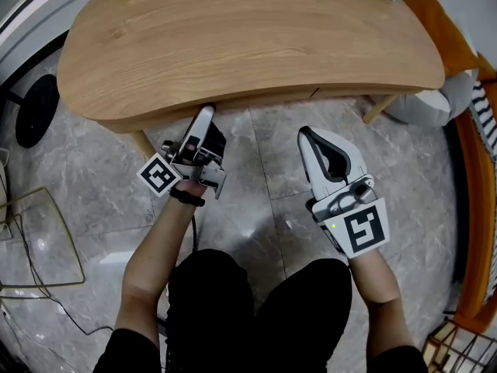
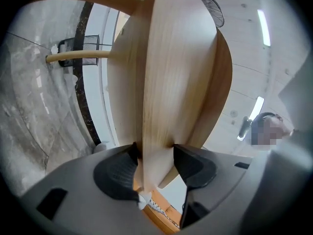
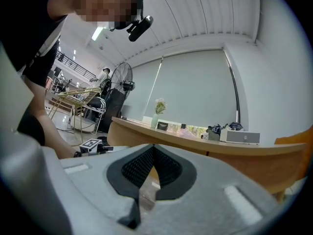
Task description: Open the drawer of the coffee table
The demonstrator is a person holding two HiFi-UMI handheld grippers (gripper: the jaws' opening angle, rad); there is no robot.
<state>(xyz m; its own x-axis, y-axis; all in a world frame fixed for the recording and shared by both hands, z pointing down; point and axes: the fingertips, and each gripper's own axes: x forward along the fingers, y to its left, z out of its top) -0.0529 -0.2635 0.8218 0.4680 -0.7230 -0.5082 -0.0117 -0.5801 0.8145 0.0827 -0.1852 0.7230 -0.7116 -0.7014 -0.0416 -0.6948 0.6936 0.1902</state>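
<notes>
- Two hand-held grippers were in sight, but only the left hand-held gripper [image 1: 206, 115] was at work. It reached upward under the near edge of the desk [image 1: 248, 37].
- Its jaws were clamped on a wooden board [image 2: 164, 82], one pad pressing on each face. I judged this board to be the lower lip of the drawer front.
- The right hand-held gripper [image 1: 305, 134] hung free above the floor [image 1: 256, 154], just in front of the desk. Its jaws were closed together on nothing.
- The drawer looked still shut, as the desk's front ran in one even line with nothing standing out. So the grip seemed done, and the pull outward was all left to do.
- The head view hid the left jaws under the desk's edge; only the left gripper view showed the clamp.
- The right gripper view looked level across the desk and showed a vase [image 3: 159, 112] and a box [image 3: 239, 137] standing on it. The head view almost cut these off at its top border.
</notes>
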